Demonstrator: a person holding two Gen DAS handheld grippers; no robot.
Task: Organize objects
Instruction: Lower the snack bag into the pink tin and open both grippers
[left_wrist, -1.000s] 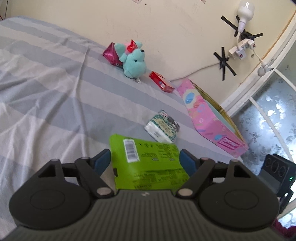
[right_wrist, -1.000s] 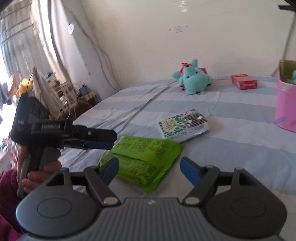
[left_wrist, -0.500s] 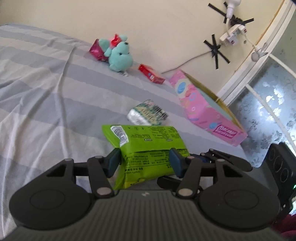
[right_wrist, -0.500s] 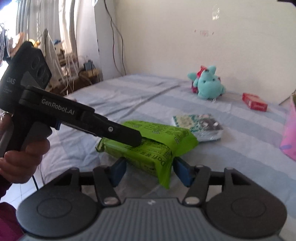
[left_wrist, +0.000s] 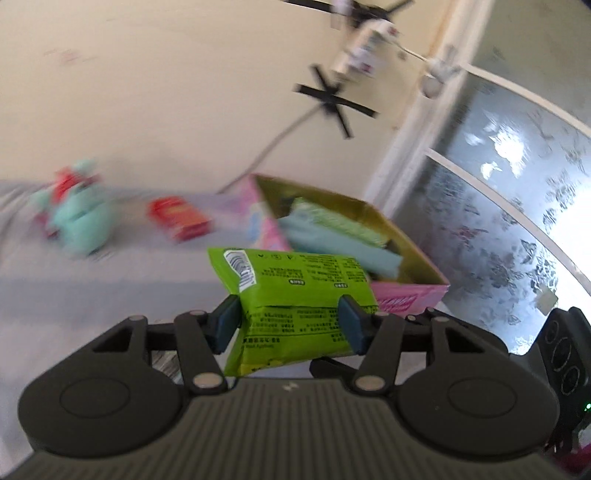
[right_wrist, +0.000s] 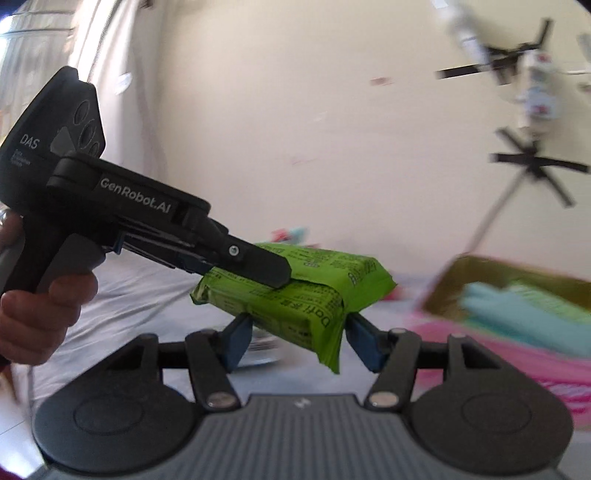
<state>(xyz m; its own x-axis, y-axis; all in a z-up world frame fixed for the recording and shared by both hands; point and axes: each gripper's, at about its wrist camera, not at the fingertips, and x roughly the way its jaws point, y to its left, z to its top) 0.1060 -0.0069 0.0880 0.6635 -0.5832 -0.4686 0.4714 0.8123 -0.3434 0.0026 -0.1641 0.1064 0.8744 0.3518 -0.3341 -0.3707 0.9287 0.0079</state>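
Left wrist view. Left gripper: blue pads clamped on the flanks of a lime-green printed plastic snack packet, barcode end forward; the jaws have just been closing, and the packet sits between them, clear of the bed. Beyond it: pink cardboard box with an open top, already holding pale teal and green soft items, standing by the frosted glass door. This is probably the destination, which would explain why the packet is carried toward it. Further left, blurred: turquoise plush toy and small red carton on the grey-and-white striped bedsheet, both unsorted.

Right wrist view. Right gripper: its jaws also just closed, and it grips the packet's near end by the crimped seam. The left gripper, held in a person's hand, pinches the same packet from the other side. The two-sided hold likely keeps the limp bag level. The box lies low right, blurred.
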